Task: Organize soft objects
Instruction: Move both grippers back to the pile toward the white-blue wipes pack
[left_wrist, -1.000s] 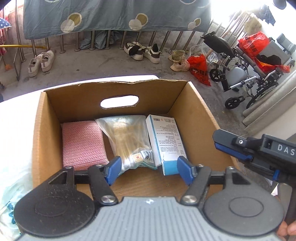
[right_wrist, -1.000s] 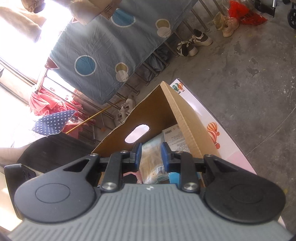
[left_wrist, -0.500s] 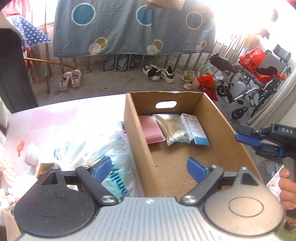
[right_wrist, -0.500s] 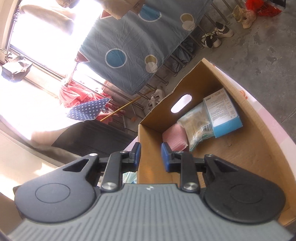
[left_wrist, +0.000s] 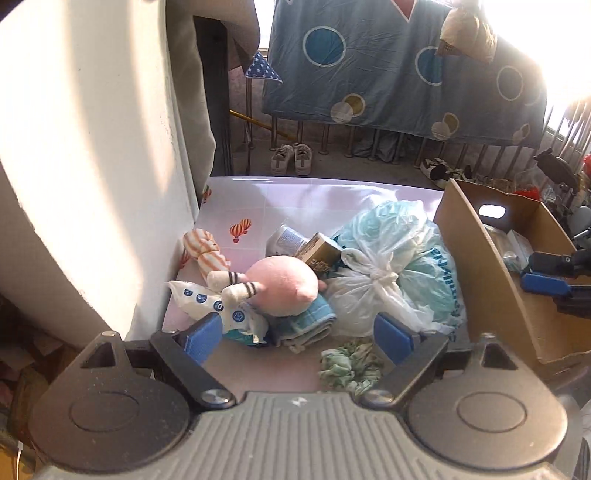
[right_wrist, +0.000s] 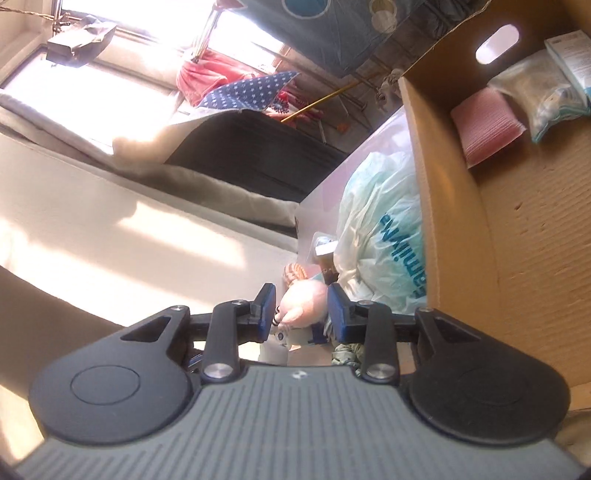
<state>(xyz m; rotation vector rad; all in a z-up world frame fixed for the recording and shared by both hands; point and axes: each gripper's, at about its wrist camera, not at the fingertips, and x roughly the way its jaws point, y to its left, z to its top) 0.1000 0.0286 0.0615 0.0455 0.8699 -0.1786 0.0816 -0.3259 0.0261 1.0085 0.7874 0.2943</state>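
- Soft objects: a heap on the pink table (left_wrist: 295, 199), near its left edge by the white wall, with a cardboard box (left_wrist: 476, 266) standing at the heap's right.
- Left gripper (left_wrist: 297, 334): jaws wide apart, nothing between the pads; it hangs above the near end of the heap, angled down at it.
- Directly ahead of the left gripper: a folded blue towel (left_wrist: 306, 321) with a pink plush toy (left_wrist: 282, 282) lying on top; a white packet with blue dots (left_wrist: 207, 299) sits by the left pad, and a crumpled green cloth (left_wrist: 349, 365) by the right pad.
- Further out: a knotted white plastic bag (left_wrist: 364, 291) leaning on a larger pale blue plastic bag (left_wrist: 399, 236), the latter pressed against the box wall; a small brown carton (left_wrist: 319, 251) and a striped orange-and-white roll (left_wrist: 207, 254) lie behind the plush.
- Right gripper (right_wrist: 301, 314): jaws have just been opening, now partly apart with nothing clamped; it sits over the box, aimed across at the heap, and the plush shows in the gap, well beyond the pads.
- Right wrist view only: the box interior, holding a pink knit pad (right_wrist: 484, 125), a clear pouch (right_wrist: 543, 96) and a white-and-blue carton (right_wrist: 574, 55) in a row along the handle-hole wall.
- Left wrist view only: the towel, packet and striped roll in full, plus the right gripper's blue fingers at the frame's right edge above the box.
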